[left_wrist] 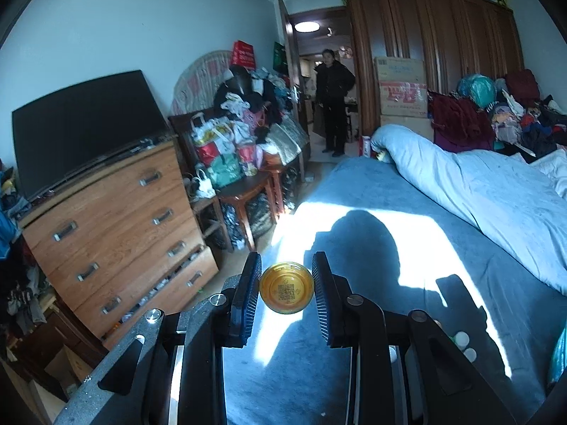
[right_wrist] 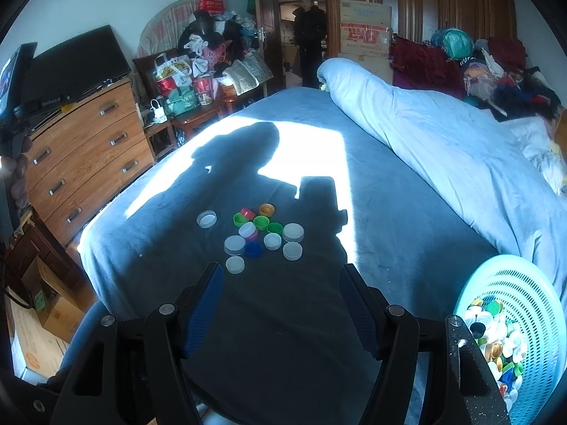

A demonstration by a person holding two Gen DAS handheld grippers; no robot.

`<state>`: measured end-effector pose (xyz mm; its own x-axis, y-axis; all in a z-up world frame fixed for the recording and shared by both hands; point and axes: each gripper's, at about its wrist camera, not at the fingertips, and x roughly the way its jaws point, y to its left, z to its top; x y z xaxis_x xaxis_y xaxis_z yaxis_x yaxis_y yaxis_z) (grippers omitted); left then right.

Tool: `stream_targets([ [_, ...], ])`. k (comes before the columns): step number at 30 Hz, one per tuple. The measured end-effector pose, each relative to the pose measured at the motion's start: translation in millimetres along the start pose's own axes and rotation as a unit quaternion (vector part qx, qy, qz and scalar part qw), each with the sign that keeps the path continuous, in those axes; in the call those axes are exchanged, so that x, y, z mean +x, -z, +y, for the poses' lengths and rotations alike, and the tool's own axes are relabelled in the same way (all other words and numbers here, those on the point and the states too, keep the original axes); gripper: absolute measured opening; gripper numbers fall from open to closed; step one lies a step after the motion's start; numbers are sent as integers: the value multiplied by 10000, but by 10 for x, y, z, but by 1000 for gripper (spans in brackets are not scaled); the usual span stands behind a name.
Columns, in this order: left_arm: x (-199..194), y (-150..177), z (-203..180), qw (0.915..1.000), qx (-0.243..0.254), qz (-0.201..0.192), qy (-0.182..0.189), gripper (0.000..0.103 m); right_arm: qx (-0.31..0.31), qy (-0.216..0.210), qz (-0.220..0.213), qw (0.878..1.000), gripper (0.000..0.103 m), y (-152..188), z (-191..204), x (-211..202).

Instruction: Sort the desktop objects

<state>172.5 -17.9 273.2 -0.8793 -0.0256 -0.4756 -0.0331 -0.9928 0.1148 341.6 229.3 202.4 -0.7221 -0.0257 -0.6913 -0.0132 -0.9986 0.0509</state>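
While the left gripper (left_wrist: 286,288) clamps a yellow cap (left_wrist: 286,287) edge-on between its pads, raised over the bed (left_wrist: 372,205), the right gripper (right_wrist: 281,304) hangs unclenched, holding nothing. Basket (right_wrist: 524,290) of caps sits just right of that tool. Loose caps (right_wrist: 255,235) lie ahead of it, nearer the right hand.

The cap (left_wrist: 286,287) is glossy amber plastic between ribbed matt pads (left_wrist: 248,297). The blanket (right_wrist: 301,318) is soft cloth; the basket (right_wrist: 524,290) is perforated plastic.

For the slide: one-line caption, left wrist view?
Left hand-held gripper shut on a gold bottle cap, held above the sunlit blue bed.
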Motion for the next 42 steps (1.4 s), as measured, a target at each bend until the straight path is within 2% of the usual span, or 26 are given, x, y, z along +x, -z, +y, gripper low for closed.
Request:
stream_targets([
  [5, 173, 140, -197, 9971, -8, 431, 635, 25, 91, -12, 82, 9999, 73, 92, -48, 44],
  [9, 266, 253, -376, 9936, 74, 707, 875, 25, 167, -15, 95, 9998, 72, 138, -78, 54],
  [20, 293, 425, -679, 9884, 366, 987, 1099, 25, 293, -4, 107, 9995, 72, 181, -159, 60],
  [23, 403, 460, -675, 9848, 346, 1221, 1185, 25, 310, -29, 124, 9994, 70, 185, -146, 73],
  [26, 727, 557, -693, 9701, 182, 1814, 1600, 25, 425, -163, 249, 9987, 65, 151, -153, 150],
  [28, 1078, 675, -727, 9510, 61, 2448, 1889, 25, 705, -361, 326, 9963, 61, 131, -200, 214],
  [31, 1361, 829, -766, 9287, -70, 2983, 2201, 25, 802, -432, 279, 9955, 60, 108, -196, 213],
  [32, 1399, 868, -798, 9246, -59, 3092, 2225, 25, 785, -447, 257, 9956, 60, 109, -183, 197],
  [35, 1397, 902, -829, 9205, -78, 3144, 2317, 25, 784, -450, 245, 9956, 60, 148, -161, 180],
  [42, 1376, 813, -847, 9229, -19, 3063, 2333, 25, 817, -434, 244, 9954, 60, 162, -192, 175],
])
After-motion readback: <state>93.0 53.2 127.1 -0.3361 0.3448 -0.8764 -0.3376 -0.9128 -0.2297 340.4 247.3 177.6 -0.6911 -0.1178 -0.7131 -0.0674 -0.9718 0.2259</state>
